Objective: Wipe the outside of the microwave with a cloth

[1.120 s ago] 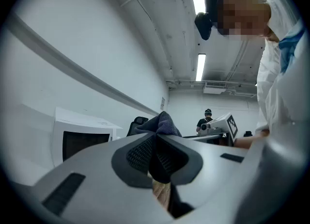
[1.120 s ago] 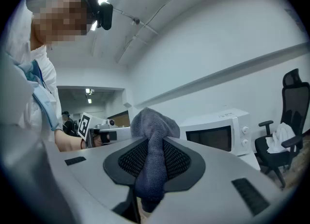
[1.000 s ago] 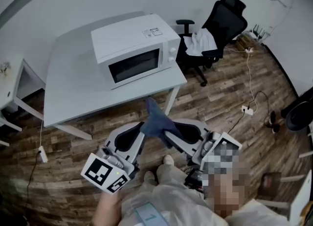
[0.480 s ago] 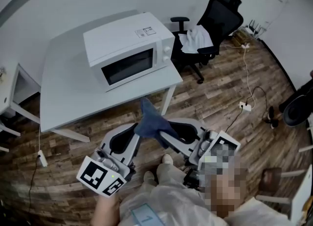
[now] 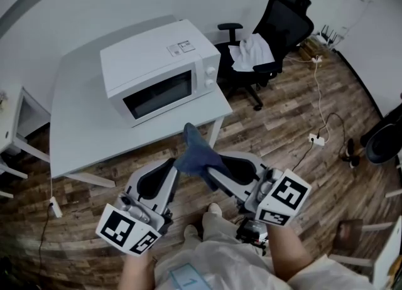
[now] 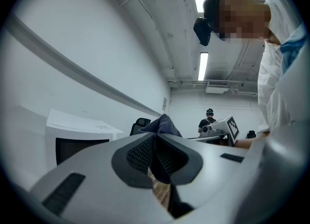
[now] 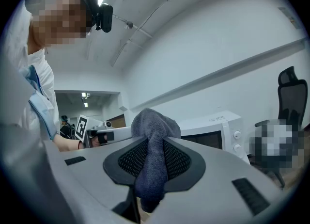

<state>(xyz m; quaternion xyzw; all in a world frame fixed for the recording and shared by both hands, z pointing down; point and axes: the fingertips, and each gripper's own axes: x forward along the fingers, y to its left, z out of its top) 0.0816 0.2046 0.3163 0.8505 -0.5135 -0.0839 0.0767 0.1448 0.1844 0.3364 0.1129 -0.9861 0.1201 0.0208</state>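
A white microwave [image 5: 157, 69] stands on a white table [image 5: 81, 125], door shut and facing me. In front of the table edge, both grippers hold one dark blue cloth [image 5: 196, 154] level in the air. My left gripper [image 5: 176, 169] is shut on the cloth's left side, my right gripper [image 5: 212, 171] on its right side. In the left gripper view the cloth [image 6: 163, 123] bulges above the closed left gripper [image 6: 156, 157], with the microwave [image 6: 77, 138] to the left. In the right gripper view the cloth [image 7: 152, 140] hangs through the right gripper [image 7: 152, 167], and the microwave [image 7: 213, 131] is behind.
A black office chair [image 5: 282, 22] with a white garment on it stands right of the table. A power strip and cables [image 5: 316, 139] lie on the wooden floor at right. Another small white table [image 5: 12, 125] is at far left. A person [image 6: 208, 119] stands far back in the room.
Both grippers, still holding the cloth, have moved forward toward the table. The microwave now sits lower and further left in the head view.
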